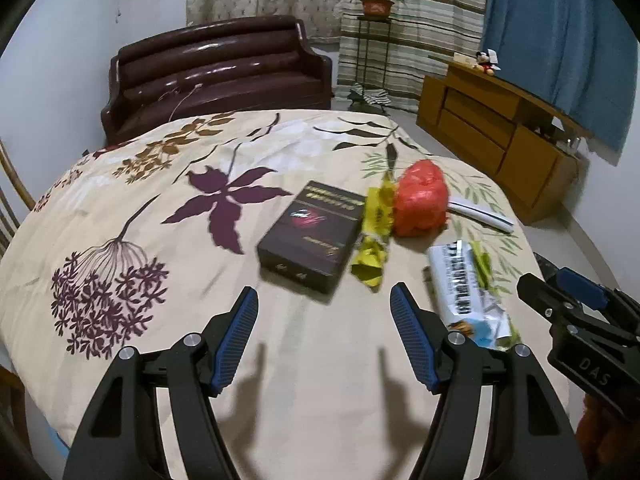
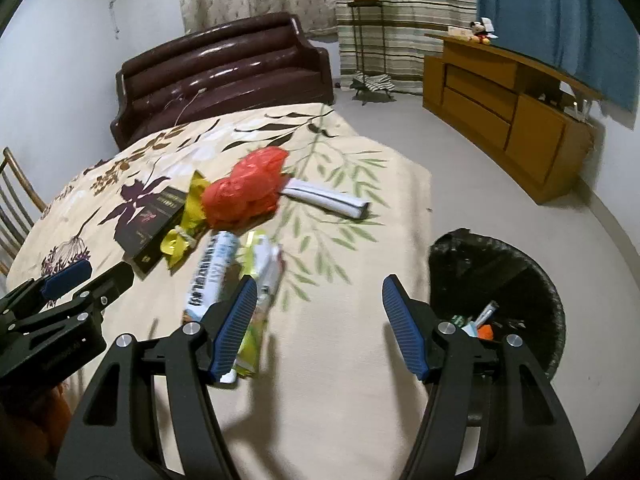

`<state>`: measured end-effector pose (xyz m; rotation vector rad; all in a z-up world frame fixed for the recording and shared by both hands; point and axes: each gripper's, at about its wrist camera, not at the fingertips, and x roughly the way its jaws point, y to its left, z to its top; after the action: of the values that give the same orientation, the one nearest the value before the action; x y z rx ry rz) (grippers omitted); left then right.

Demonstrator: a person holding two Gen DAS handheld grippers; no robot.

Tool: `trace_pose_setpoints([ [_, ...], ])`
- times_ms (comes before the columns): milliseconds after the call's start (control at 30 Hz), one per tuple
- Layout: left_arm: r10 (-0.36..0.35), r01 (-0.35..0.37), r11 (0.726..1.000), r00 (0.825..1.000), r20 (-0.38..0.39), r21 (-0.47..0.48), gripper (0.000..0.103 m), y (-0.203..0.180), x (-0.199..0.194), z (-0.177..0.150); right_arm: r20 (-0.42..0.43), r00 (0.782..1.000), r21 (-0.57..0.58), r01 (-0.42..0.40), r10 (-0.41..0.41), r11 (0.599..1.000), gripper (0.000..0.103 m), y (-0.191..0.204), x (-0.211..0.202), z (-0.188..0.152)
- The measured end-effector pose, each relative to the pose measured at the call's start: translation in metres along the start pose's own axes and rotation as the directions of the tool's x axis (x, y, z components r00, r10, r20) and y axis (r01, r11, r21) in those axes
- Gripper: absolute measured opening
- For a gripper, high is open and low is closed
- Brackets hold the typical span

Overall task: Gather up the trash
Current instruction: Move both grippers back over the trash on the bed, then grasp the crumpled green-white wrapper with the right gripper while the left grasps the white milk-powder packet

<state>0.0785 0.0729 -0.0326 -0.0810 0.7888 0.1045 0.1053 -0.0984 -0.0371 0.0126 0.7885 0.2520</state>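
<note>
Both claws hang spread and empty over the floral tablecloth (image 1: 168, 248): the left gripper (image 1: 324, 300) short of the dark box (image 1: 310, 236), the right gripper (image 2: 320, 292) beside the snack wrapper (image 2: 256, 280). The black trash bin (image 2: 520, 280) stands on the floor just right of the table, scraps inside.
</note>
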Motion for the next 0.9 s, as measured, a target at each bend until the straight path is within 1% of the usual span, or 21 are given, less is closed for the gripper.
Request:
trace_pose_setpoints([
  [167,0.001,-0.001,1.0,1.0,-0.002,-0.014,0.067,0.012,0.0,-0.003,-0.021,1.0,-0.033,0.0,0.0,0.999,0.063,0.017,0.008,0.001],
  [233,0.0,0.0,1.0,1.0,-0.002,-0.019,0.067,0.014,0.0,-0.003,-0.031,0.999,-0.045,0.007,-0.008,0.999,0.061,0.022,0.011,0.001],
  [300,-0.004,0.004,1.0,1.0,-0.004,-0.024,0.067,0.015,0.001,-0.003,-0.045,0.999,-0.053,0.01,-0.012,0.999,0.056,0.024,0.015,0.0],
  [367,-0.007,0.007,1.0,1.0,-0.006,-0.027,0.067,0.016,0.002,-0.004,-0.058,0.998,-0.057,0.011,-0.014,0.998,0.054,0.026,0.019,0.0],
  [500,-0.018,0.018,0.999,1.0,-0.01,-0.029,0.067,0.016,0.003,-0.004,-0.088,0.996,-0.063,0.008,-0.014,0.998,0.04,0.028,0.025,-0.003],
  [567,-0.024,0.024,0.999,1.0,-0.012,-0.026,0.067,0.014,0.004,-0.004,-0.095,0.995,-0.064,0.003,-0.009,0.998,0.037,0.028,0.027,-0.004],
  [600,-0.026,0.026,0.999,1.0,-0.012,-0.025,0.067,0.013,0.005,-0.004,-0.094,0.995,-0.065,0.004,-0.01,0.998,0.032,0.029,0.027,-0.004],
  [633,-0.028,0.028,0.999,1.0,-0.013,-0.024,0.067,0.011,0.005,-0.004,-0.093,0.996,-0.067,0.007,-0.013,0.998,0.03,0.029,0.026,-0.005],
  [700,-0.033,0.032,0.999,0.999,-0.017,-0.021,0.067,0.009,0.006,-0.005,-0.091,0.996,-0.067,-0.001,-0.006,0.998,0.018,0.028,0.026,-0.005],
  [900,-0.046,0.046,0.999,0.999,-0.017,-0.005,0.067,-0.003,0.006,-0.005,-0.086,0.996,-0.056,-0.011,0.006,0.998,0.018,0.023,0.023,-0.004],
])
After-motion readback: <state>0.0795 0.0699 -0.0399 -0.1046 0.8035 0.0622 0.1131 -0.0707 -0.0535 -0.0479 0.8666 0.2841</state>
